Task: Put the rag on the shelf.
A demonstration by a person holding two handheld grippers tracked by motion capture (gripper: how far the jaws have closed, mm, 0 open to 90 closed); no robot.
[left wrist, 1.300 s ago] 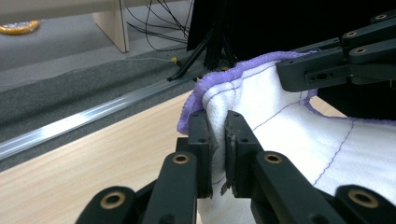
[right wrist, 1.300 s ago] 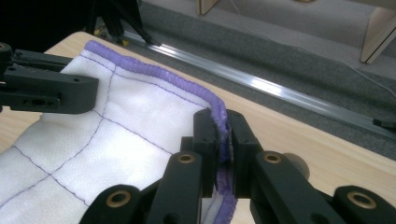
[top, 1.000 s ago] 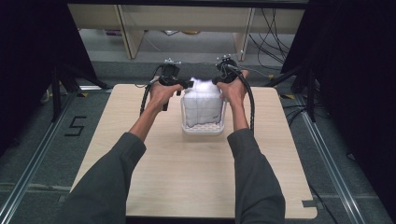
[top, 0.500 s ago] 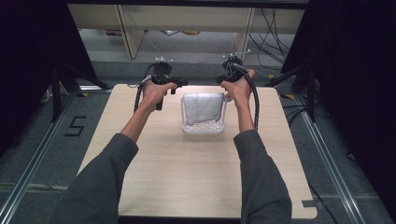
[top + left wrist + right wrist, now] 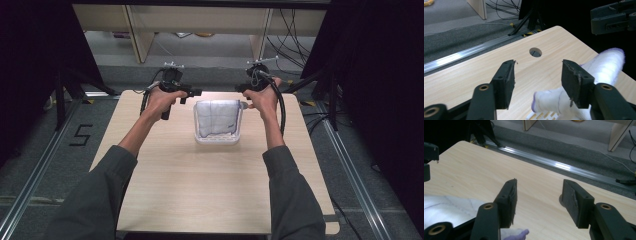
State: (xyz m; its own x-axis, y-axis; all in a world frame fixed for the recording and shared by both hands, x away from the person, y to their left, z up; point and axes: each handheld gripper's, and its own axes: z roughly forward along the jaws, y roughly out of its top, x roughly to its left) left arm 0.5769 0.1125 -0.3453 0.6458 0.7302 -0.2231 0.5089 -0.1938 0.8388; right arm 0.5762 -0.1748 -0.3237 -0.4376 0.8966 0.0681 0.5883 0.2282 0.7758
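Note:
A folded white towel [image 5: 216, 117] with a purple edge lies in a small white slotted basket [image 5: 218, 141] at the middle of the table's far half. My left gripper [image 5: 196, 92] hovers just left of the towel's far corner, and my right gripper [image 5: 239, 89] hovers just right of it. Both pairs of jaws have just been opening and stand open, with no pad pressing on anything. In the left gripper view the left gripper [image 5: 537, 80] is above the towel [image 5: 604, 67]. In the right gripper view the right gripper [image 5: 539, 200] is over bare wood, with the towel [image 5: 454, 207] at lower left.
The wooden table [image 5: 215, 190] has a round cable hole [image 5: 535, 52] near its far edge. A metal rail [image 5: 564, 166] runs along the floor beyond it. Black stands and cables are on both sides, and pale cabinet legs [image 5: 135, 30] stand behind.
Both grippers were together at the towel's far edge. They have drawn apart, left gripper leftward and right gripper rightward, with jaws opened and the towel let go in the basket.

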